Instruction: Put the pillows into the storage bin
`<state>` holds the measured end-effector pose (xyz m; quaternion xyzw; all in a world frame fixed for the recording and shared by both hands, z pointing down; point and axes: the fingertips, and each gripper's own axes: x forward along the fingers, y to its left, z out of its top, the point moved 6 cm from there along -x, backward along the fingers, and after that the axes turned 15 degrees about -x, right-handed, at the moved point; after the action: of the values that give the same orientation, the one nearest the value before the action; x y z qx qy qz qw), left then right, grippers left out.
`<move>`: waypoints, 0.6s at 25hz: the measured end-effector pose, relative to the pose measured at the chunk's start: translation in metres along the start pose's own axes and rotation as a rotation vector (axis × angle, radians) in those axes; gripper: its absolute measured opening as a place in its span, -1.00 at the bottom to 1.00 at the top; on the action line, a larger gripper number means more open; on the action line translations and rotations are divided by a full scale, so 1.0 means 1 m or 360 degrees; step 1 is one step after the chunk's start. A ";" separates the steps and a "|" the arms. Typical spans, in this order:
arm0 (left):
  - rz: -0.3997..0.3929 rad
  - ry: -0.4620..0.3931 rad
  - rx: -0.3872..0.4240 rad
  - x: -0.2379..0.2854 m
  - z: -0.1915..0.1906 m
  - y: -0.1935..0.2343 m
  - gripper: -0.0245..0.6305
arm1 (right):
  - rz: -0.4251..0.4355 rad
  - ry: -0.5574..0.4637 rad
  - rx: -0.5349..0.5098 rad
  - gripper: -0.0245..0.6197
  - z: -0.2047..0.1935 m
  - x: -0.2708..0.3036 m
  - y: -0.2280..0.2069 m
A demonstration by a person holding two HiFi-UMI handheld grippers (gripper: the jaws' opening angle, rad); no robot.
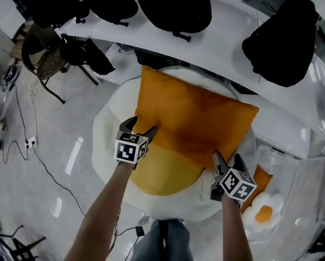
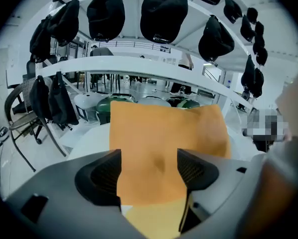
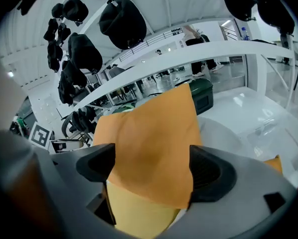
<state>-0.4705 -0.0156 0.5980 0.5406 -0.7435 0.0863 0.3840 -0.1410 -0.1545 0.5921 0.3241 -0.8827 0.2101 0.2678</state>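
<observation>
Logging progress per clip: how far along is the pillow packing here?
Done: a small egg pillow lies in the clear bin. In hand: nothing gripped; left gripper and right gripper, both open, straddle the near edge of the orange pillow. Left: that pillow and the big egg pillow beneath it.

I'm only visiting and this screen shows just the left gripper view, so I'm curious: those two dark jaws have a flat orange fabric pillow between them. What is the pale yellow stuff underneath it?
Observer: From the head view, the flat orange fabric pillow lies on a big round white cushion with a yellow centre, like a fried egg.
Operator: Is the other hand doing anything?
Observer: The right gripper is at the pillow's near right corner, jaws open, the corner between them.
Operator: Where do the pillows go?
Observer: A clear plastic storage bin stands at the person's right, with a small fried-egg pillow inside.
</observation>
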 end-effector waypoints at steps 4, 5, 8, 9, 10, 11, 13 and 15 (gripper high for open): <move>0.0045 -0.0022 0.0032 0.036 0.001 0.019 0.12 | -0.0011 -0.0002 0.0012 0.53 -0.019 0.032 -0.019; 0.0062 -0.0019 0.0046 0.043 0.001 0.024 0.12 | -0.0008 -0.0009 0.0016 0.56 -0.023 0.041 -0.023; 0.0081 0.0021 0.0065 0.068 -0.005 0.039 0.17 | -0.0006 -0.0042 0.0020 0.63 -0.031 0.066 -0.031; 0.0068 0.0027 0.0051 0.076 -0.007 0.042 0.19 | -0.0002 -0.0056 0.0021 0.65 -0.032 0.075 -0.033; 0.0047 0.0024 0.0036 0.083 -0.009 0.044 0.22 | 0.0001 -0.0069 0.0021 0.65 -0.034 0.083 -0.034; 0.0023 0.0017 0.0025 0.090 -0.011 0.045 0.22 | -0.0001 -0.0081 0.0018 0.66 -0.035 0.090 -0.035; -0.0023 -0.0004 0.0012 0.102 -0.013 0.046 0.22 | -0.0017 -0.0109 0.0009 0.67 -0.037 0.105 -0.036; -0.0059 -0.0036 0.0002 0.113 -0.014 0.046 0.22 | -0.0036 -0.0147 0.0008 0.66 -0.038 0.116 -0.037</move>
<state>-0.5179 -0.0731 0.6959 0.5554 -0.7377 0.0735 0.3768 -0.1775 -0.2133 0.6993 0.3441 -0.8898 0.1941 0.2283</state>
